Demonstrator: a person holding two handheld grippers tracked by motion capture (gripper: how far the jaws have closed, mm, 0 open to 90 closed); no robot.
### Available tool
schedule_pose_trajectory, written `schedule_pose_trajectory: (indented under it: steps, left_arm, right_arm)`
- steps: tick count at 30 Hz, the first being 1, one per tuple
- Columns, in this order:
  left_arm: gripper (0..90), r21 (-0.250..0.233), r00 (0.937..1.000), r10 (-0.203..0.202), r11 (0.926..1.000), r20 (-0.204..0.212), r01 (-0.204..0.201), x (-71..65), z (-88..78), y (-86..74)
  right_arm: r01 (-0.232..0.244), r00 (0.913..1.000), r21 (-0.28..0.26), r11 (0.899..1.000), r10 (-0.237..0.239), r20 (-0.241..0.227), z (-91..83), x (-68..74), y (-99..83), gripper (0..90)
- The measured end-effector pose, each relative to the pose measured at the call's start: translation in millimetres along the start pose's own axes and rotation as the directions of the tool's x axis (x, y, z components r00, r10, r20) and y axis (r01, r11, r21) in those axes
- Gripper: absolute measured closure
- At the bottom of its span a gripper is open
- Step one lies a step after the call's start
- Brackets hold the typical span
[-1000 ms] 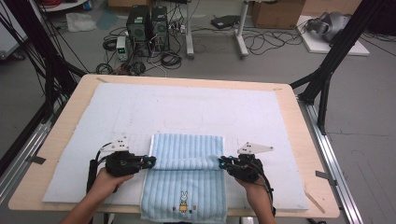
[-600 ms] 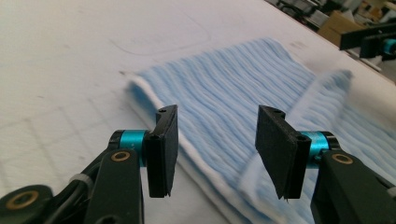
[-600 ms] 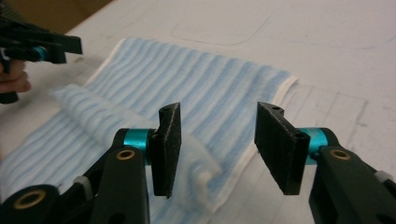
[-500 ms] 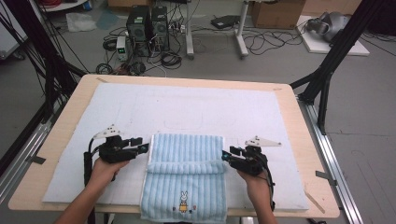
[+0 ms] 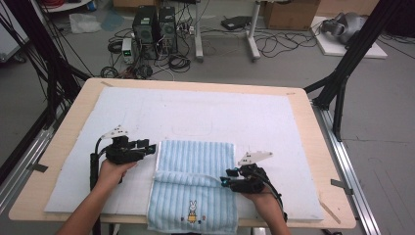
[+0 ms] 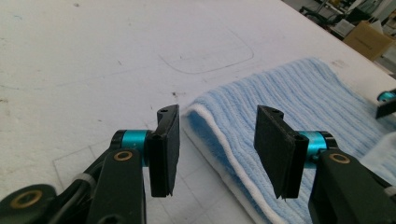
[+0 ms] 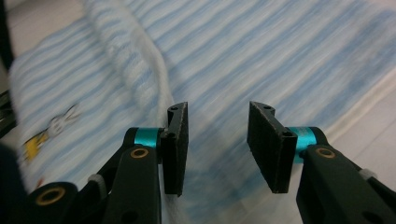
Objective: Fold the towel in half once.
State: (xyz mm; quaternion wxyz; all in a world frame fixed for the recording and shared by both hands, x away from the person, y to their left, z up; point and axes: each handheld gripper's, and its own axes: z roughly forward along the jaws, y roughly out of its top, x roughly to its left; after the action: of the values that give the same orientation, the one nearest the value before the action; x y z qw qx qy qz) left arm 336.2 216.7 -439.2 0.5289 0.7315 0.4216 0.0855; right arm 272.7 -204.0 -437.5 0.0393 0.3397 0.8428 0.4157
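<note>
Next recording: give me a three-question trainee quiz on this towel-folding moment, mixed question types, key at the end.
1. True or false: the left gripper is clamped on the blue towel.
2. What is printed near the towel's front edge? A) a star B) a rabbit C) a flower
3. Which gripper is over the towel itself, and how do its jaws stand?

Key
1. False: its jaws stand open beside the towel's left edge, nothing between them.
2. B, the rabbit.
3. The right gripper: jaws open, nothing clamped, towel beneath them.

Both forearms reach in from the near edge. The left tool (image 5: 151, 146) and the right tool (image 5: 224, 178) point inward — jaws apart, gripping nothing, having just opened.
</note>
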Motion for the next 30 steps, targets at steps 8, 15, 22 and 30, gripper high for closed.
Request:
schedule_pose_trajectory:
  steps: [8,15,22,30]
  left_arm:
    - [50.8,0.001,0.9999,-0.01,1.0,0.011,0.01,0.8,2.6,-3.3]
    - [59.8,0.024,0.9996,-0.006,0.9997,0.027,0.005,-1.8,17.5,-2.4]
    - [65.7,0.137,1.0,-0.008,0.9905,-0.005,0.009,-5.6,36.2,-1.8]
    - [52.0,0.158,0.9829,0.094,0.985,-0.159,-0.068,-18.4,38.8,-1.4]
  right_arm:
    - [-0.051,0.9964,-0.069,0.996,0.056,0.064,-17.7,-6.3,-8.0,53.0]
    - [-0.146,0.9562,-0.139,0.979,0.176,0.234,-7.7,-31.8,11.7,60.3]
    - [-0.211,0.9393,-0.105,0.972,0.231,0.253,11.9,-47.3,17.7,71.2]
    - [-0.191,0.9421,-0.064,0.979,0.201,0.268,18.8,-40.2,17.8,60.3]
